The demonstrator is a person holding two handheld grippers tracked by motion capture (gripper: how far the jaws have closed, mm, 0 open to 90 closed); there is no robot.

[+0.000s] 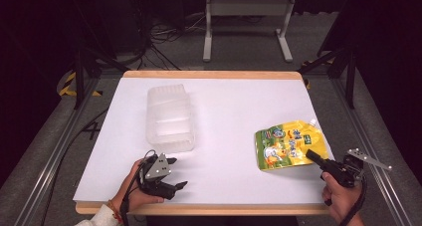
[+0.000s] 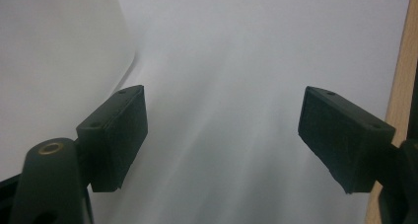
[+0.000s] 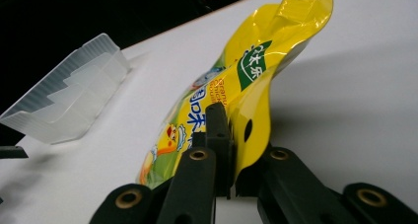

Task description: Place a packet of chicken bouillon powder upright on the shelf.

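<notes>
Now, yellow pouch (image 3: 256, 76) pinched by its edge in right tongs (image 3: 231, 150), left tongs (image 2: 222, 135) released, well apart.

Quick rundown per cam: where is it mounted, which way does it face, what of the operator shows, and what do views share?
High view: above the person's side, facing forward and down on the white table; both hands, left gripper, right gripper.
Left gripper view: on the left gripper, looking down at bare tabletop; fingers apart.
Right gripper view: on the right gripper, shut on the yellow spout pouch.
Shared: high and right gripper views both show the pouch and the clear plastic bin.
</notes>
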